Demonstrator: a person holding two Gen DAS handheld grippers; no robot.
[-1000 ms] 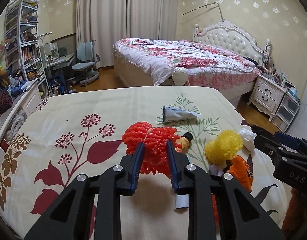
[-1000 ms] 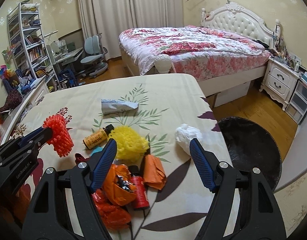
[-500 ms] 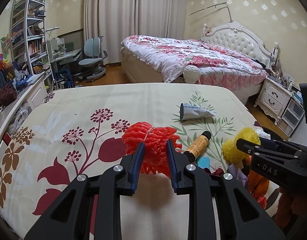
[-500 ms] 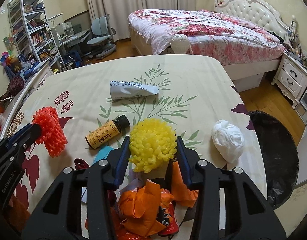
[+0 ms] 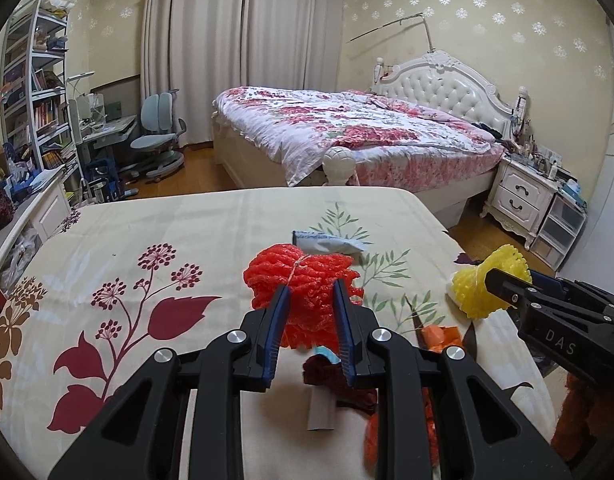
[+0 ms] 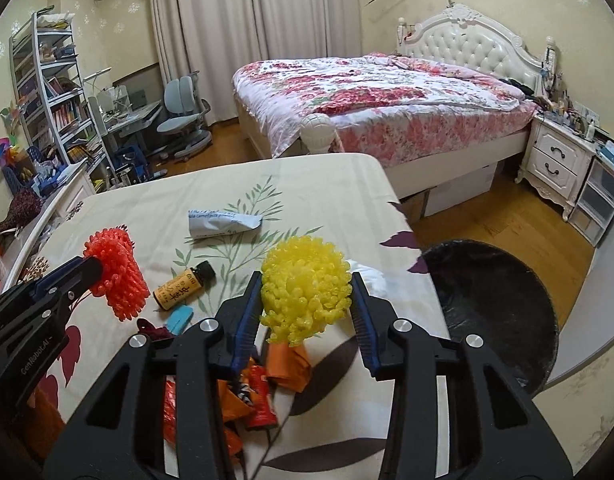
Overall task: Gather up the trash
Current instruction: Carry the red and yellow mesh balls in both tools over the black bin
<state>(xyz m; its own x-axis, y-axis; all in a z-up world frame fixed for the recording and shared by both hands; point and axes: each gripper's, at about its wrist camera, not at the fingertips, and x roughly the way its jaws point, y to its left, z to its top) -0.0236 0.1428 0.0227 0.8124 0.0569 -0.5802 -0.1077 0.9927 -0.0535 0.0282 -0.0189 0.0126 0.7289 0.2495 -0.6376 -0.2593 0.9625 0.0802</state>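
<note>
The red foam net [image 5: 303,280] sits squeezed in the left tool [image 5: 309,300], lifted above the worktop [image 5: 167,232]. At 3 o'clock, the right tool [image 6: 305,304] pinches the yellow foam net [image 6: 305,284]. The black bin [image 6: 487,304] waits at 3 o'clock.

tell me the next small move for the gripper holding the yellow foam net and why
Probably carry it sideways over the black trash bag. The right gripper already pinches the yellow foam net clear of the table, and the bag sits open on the floor just beyond the table's edge on that side.
</note>
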